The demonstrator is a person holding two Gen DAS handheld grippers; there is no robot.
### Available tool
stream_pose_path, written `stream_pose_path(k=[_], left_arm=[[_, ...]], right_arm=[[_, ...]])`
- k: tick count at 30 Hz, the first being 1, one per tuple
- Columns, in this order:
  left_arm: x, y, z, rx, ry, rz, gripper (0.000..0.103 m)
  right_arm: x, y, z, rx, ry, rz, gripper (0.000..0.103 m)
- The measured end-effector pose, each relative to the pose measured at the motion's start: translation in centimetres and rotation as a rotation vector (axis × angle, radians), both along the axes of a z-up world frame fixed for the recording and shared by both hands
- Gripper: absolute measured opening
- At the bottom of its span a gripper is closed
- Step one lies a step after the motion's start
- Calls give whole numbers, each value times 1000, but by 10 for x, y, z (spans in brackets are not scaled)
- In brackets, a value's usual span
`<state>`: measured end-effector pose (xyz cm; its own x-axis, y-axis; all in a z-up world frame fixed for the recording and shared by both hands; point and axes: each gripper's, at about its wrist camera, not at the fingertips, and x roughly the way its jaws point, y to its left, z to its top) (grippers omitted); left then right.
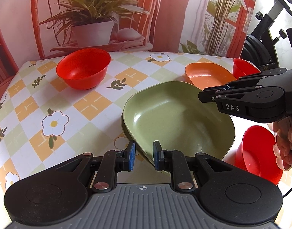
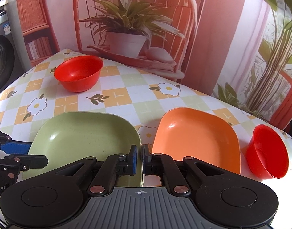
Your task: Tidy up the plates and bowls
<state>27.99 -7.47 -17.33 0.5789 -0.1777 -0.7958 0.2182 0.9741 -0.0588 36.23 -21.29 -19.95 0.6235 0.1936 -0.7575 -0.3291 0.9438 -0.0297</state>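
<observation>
A: The left gripper (image 1: 142,155) has its blue pads spread a little, one on each side of the near corner of the green plate (image 1: 176,118). I cannot tell whether the pads touch the rim.

B: And the right gripper (image 2: 141,159)?

A: Its jaws are nearly together, pinching the green plate's right edge between them. From the left wrist view it comes in from the right, with a hand (image 1: 283,145) behind it.

B: Is there one green plate?

A: Two, it seems. A darker green rim (image 1: 127,133) shows just under the upper plate's left side, so the upper one sits in a lower one.

B: Where is the rest?

A: On the flowered tablecloth (image 2: 127,95). The orange plate (image 2: 195,139) lies just beside the green one, to its right. A red bowl (image 2: 268,152) stands tilted beyond that, near the table's edge, and another red bowl (image 2: 78,73) stands upright at the far left, well apart. The left wrist view shows a third red bowl (image 1: 254,152) near the hand.
</observation>
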Motion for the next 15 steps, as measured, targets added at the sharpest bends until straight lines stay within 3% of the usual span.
stream_pose_path(k=[15], left_arm=[[-5, -3, -3, 13, -40, 73, 22]], right_arm=[[1, 1, 2, -2, -12, -4, 5]])
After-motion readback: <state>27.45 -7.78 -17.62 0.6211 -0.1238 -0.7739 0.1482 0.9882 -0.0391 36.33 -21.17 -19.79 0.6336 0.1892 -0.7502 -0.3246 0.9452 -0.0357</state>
